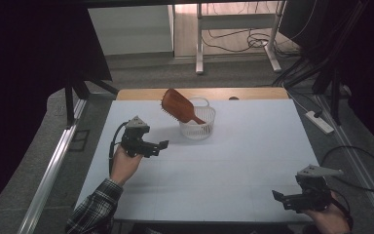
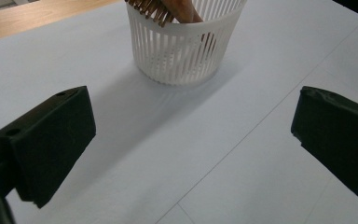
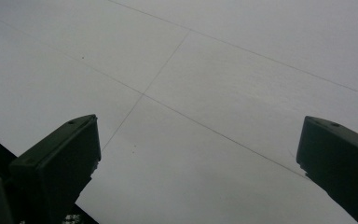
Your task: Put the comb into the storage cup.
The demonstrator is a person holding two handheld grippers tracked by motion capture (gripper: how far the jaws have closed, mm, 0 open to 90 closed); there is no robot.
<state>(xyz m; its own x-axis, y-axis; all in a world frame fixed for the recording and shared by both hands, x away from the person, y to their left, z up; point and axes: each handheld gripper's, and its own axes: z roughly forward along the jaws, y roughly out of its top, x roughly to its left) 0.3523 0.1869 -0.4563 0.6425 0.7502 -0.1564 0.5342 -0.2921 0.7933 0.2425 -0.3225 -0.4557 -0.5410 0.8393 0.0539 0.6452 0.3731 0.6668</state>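
Centrally, towards the table's [image 1: 253, 161] far edge: white slatted basket [image 1: 197, 127], wooden hairbrush [image 1: 177, 106] propped inside, handle down (bristles facing left). Left gripper [image 1: 161, 145] near the basket, jaws apart, empty. Right gripper [image 1: 278, 197] at the near-right corner, likewise spread, empty.

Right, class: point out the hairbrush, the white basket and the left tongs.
hairbrush [image 1: 177, 106], high view, back of its wooden head.
white basket [image 2: 182, 51], left gripper view, slatted wall.
left tongs [image 1: 159, 147], high view, between the tips.
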